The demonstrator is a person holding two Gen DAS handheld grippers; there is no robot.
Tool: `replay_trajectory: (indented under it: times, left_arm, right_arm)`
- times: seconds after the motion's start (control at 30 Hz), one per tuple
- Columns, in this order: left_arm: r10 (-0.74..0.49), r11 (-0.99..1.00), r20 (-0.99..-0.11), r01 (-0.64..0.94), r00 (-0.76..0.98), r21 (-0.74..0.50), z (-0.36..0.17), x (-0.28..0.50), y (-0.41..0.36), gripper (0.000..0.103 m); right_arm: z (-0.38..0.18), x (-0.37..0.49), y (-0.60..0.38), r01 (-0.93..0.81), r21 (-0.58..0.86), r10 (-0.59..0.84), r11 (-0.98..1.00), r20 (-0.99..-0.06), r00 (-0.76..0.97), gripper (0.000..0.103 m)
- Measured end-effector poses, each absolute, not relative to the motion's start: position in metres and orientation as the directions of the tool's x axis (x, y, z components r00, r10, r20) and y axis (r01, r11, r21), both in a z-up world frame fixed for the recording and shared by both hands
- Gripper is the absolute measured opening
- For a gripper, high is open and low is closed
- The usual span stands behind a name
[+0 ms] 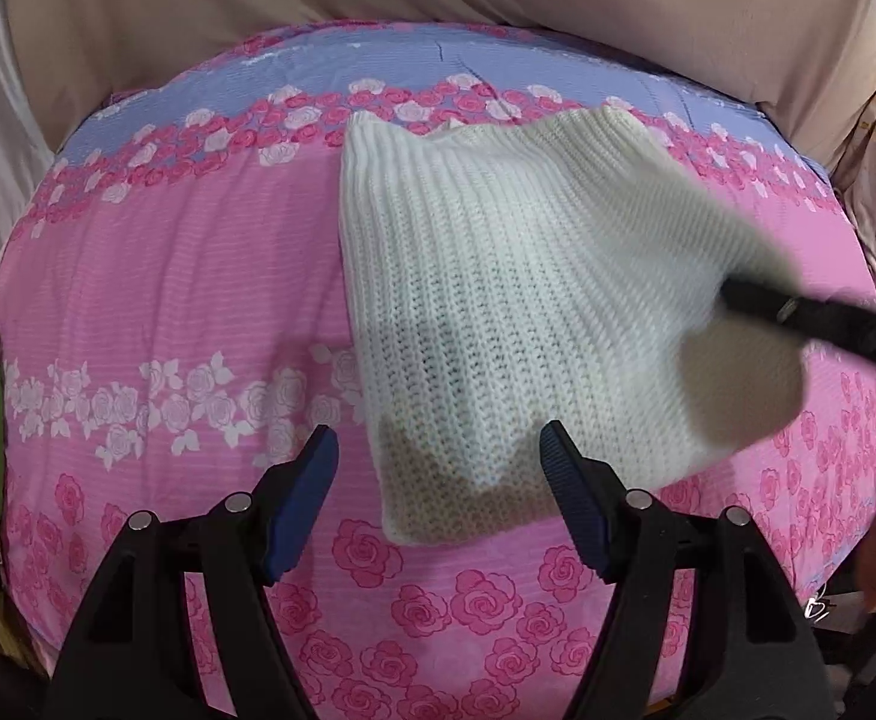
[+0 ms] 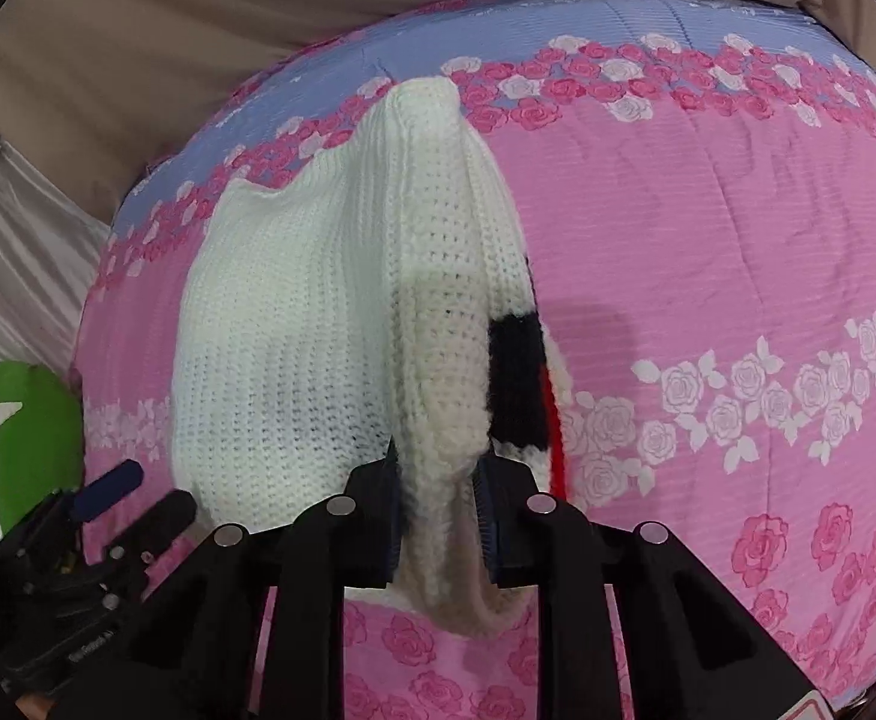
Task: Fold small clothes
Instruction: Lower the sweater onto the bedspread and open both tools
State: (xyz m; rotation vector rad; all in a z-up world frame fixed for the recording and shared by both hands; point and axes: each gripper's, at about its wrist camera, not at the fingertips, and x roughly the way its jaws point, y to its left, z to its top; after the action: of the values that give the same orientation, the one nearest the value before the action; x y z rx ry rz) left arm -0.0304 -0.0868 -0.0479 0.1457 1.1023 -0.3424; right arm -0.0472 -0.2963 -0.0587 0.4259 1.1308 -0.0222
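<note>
Knitwear pinched in my right claw, the white sweater draping onto the bed's floral quilt; left claw gapes empty over its near edge, ready to smooth.

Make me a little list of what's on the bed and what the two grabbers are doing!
surface: bedspread, pink with roses
clothing: white knitted garment, partly lifted, black and red patch visible
left gripper: open, hovering at the garment's near corner
right gripper: shut on a bunched edge of the garment
off to the side: green object
</note>
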Motion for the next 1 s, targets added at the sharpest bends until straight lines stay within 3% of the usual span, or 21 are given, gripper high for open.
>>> replay_trajectory:
  times: [0.17,0.23,0.3,0.37,0.47,0.6,0.8,0.97,1.0]
  left_arm:
    - [-0.188,0.938,-0.887,0.345,0.422,-0.034,-0.045,-0.029,-0.086,0.068]
    - [-0.173,0.94,-0.89,0.342,0.422,-0.02,-0.05,-0.028,-0.086,0.068]
    - [-0.162,0.942,-0.896,0.336,0.414,-0.015,-0.054,-0.027,-0.085,0.068]
    - [-0.153,0.944,-0.897,0.33,0.414,-0.009,-0.055,-0.027,-0.084,0.068]
    - [-0.151,0.947,-0.9,0.321,0.408,-0.014,-0.057,-0.029,-0.081,0.068]
    - [-0.136,0.952,-0.895,0.308,0.424,0.001,-0.054,-0.03,-0.081,0.068]
    - [-0.11,0.954,-0.905,0.299,0.412,0.02,-0.061,-0.019,-0.084,0.073]
    - [-0.101,0.954,-0.903,0.299,0.418,0.032,-0.059,-0.018,-0.083,0.075]
    - [-0.101,0.955,-0.903,0.295,0.418,0.029,-0.059,-0.018,-0.083,0.075]
  right_arm:
    - [0.014,-0.059,-0.28,0.092,0.286,0.176,0.954,-0.78,0.601,0.015]
    - [-0.006,-0.055,-0.282,0.12,0.275,0.165,0.954,-0.813,0.558,0.017]
    - [-0.064,-0.044,-0.286,0.171,0.185,0.101,0.968,-0.907,0.408,0.018]
    - [-0.091,-0.051,-0.297,0.225,0.246,0.144,0.943,-0.91,0.39,0.018]
    - [-0.061,-0.067,-0.308,0.281,0.343,0.193,0.896,-0.872,0.449,0.021]
    - [-0.021,-0.087,-0.306,0.265,0.298,0.116,0.917,-0.835,0.538,0.024]
    - [-0.026,-0.059,-0.289,0.19,0.252,0.123,0.949,-0.85,0.512,0.004]
    - [-0.04,-0.019,-0.295,0.214,0.199,0.068,0.956,-0.865,0.497,0.001]
    - [-0.033,-0.015,-0.3,0.228,0.218,0.072,0.949,-0.853,0.517,0.005]
